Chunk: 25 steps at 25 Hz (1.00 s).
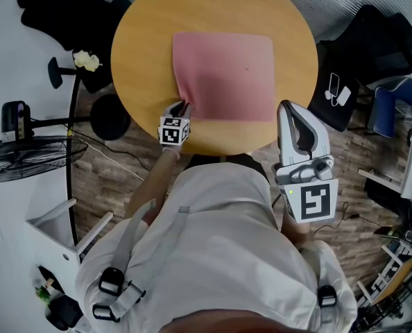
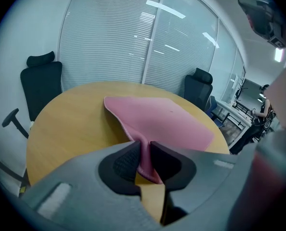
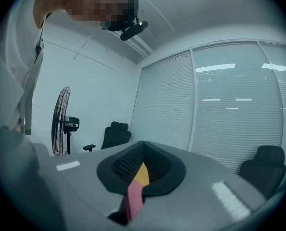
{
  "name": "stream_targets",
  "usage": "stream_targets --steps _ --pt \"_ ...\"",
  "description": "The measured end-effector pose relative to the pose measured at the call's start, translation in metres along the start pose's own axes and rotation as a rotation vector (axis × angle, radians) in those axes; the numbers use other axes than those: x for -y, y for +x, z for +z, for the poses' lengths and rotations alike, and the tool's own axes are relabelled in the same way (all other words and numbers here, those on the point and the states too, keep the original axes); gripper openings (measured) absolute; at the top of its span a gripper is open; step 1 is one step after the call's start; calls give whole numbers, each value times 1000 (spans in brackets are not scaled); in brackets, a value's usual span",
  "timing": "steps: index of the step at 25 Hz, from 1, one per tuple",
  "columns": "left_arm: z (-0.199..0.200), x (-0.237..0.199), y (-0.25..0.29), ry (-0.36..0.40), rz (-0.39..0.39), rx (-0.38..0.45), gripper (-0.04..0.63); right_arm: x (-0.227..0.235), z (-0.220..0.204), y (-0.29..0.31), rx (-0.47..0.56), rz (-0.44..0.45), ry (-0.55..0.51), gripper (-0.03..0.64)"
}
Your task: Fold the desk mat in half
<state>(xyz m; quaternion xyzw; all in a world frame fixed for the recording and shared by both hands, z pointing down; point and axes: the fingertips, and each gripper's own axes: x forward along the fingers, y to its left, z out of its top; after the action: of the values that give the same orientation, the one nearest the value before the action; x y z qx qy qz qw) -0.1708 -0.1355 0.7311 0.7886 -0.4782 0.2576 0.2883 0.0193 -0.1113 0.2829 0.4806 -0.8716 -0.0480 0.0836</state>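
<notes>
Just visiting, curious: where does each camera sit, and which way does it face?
Head view: on the person's head, facing steeply down at pink mat on round table; torso, left gripper, right gripper show.
Left gripper view: on that gripper, facing across the table; jaws pinch the mat's corner.
Right gripper view: on that gripper, facing level toward a fan; jaws together.
The first two share mat and table.

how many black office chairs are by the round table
2. One chair stands past the table's far-left edge in the head view, the other chair off its right side. More may be out of view.
</notes>
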Motion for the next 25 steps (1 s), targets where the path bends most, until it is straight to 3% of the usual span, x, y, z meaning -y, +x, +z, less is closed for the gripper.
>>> stream_targets --steps 25 --pt "34 55 11 50 -77 61 60 20 -2 -19 9 -13 6 5"
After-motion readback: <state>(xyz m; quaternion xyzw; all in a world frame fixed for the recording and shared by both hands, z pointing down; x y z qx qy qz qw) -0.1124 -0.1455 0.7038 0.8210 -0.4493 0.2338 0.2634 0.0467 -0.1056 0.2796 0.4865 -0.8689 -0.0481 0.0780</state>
